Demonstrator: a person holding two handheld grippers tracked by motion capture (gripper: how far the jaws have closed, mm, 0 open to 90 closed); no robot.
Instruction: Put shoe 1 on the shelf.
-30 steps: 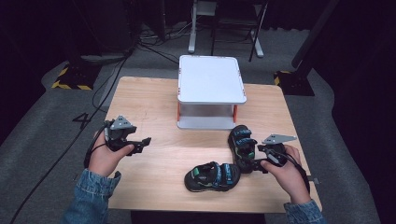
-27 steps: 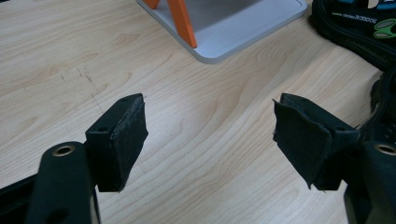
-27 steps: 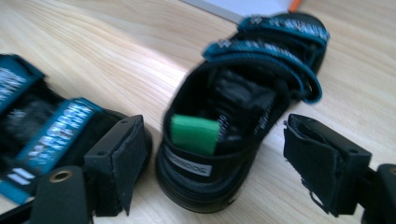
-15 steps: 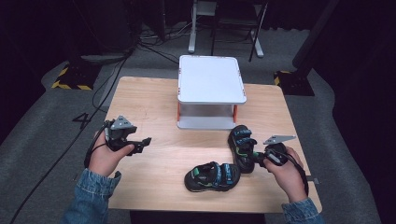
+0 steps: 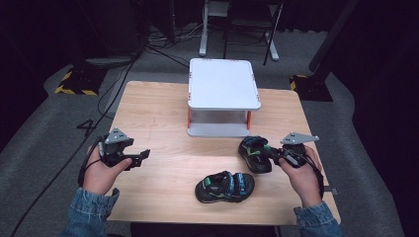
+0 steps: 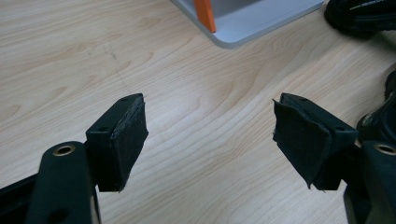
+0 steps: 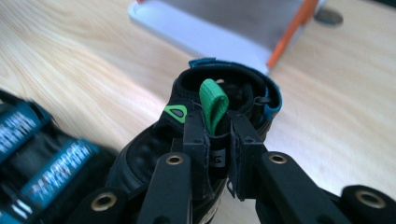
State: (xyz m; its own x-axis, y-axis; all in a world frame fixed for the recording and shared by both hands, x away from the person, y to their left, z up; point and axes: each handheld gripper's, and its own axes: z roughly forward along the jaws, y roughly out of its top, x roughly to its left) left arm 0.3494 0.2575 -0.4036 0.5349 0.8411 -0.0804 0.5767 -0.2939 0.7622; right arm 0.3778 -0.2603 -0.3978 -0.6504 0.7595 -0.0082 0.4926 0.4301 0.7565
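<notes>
1. I'm seeing a white two-tier stand (image 5: 225, 84) with orange posts sitting at the far middle of the wooden table (image 5: 153, 113).
2. I'm watching black cables (image 5: 148, 47) trailing across the grey floor (image 5: 44, 128) beyond it.
3. I'm noticing yellow-black hazard tape (image 5: 74, 90) lying far left.

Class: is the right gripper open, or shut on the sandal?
Shut on it: the right gripper pinches the heel of the sandal by its green loop.
</notes>
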